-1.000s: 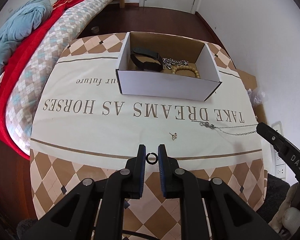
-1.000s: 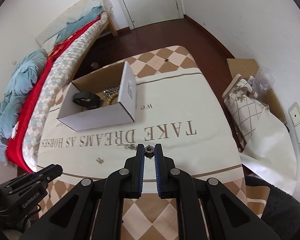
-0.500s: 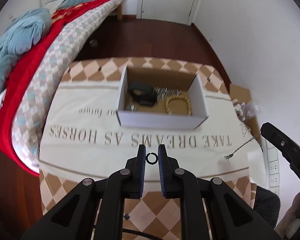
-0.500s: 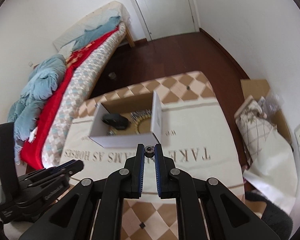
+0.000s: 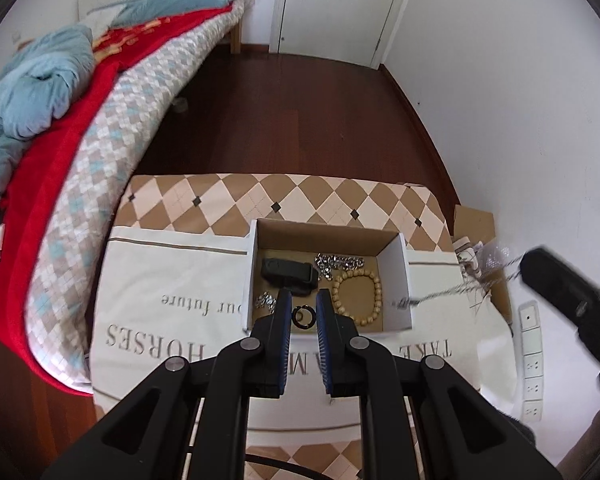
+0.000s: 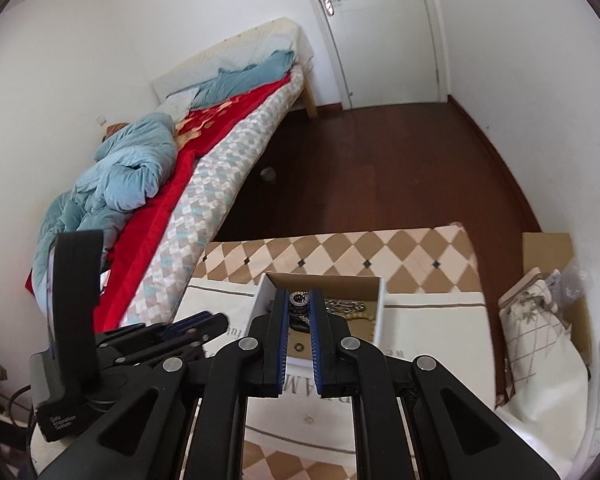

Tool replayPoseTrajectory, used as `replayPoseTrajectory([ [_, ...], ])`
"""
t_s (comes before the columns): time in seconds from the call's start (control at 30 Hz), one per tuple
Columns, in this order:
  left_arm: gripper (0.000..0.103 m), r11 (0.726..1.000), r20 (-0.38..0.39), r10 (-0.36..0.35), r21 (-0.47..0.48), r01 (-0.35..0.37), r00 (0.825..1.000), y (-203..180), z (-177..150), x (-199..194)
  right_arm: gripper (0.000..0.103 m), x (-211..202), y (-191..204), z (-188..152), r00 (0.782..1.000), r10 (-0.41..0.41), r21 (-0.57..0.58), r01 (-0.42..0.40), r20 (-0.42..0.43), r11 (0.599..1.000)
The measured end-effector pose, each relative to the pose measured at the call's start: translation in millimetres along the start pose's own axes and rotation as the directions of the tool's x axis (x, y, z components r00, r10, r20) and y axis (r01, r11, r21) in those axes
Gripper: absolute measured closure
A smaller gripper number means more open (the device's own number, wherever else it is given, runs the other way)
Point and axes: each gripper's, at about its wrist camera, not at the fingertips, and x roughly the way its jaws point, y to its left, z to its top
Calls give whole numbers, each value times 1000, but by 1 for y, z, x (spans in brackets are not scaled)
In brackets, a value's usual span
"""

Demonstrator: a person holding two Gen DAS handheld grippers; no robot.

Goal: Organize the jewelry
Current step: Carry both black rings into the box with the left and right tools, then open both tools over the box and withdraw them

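a second ago both tongs were low over the bench; now they hang above the box [image 5: 396, 280] at frame centre. my left tongs [image 5: 303, 312] pinch the ring [image 5: 303, 317], my right tongs [image 6: 299, 307] pinch the chain's bead [image 6: 299, 303]: ready to drop.

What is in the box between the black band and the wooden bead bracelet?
In the left wrist view, a silver chain lies between the black band and the wooden bead bracelet, nearer the box's far wall.
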Motion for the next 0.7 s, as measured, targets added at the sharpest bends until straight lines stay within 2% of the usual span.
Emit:
replayPoseTrajectory([
  [0.1, 93, 998, -63, -54, -41, 52, 997, 9, 10, 23, 93, 27, -4, 3, 998, 16, 22, -14, -59, 1000],
  [0.27, 93, 993, -134, -100, -69, 91, 986, 12, 17, 60, 93, 75, -23, -2, 987, 28, 66, -18, -160, 998],
  [0.5, 93, 991, -224, -121, -87, 104, 967, 10, 23, 99, 93, 120, -44, -4, 968, 8, 84, 13, -250, 996],
  [0.7, 91, 994, -267, -90, -89, 68, 959, 10, 28, 113, 92, 141, -52, -3, 946, -13, 85, 42, -324, 996],
])
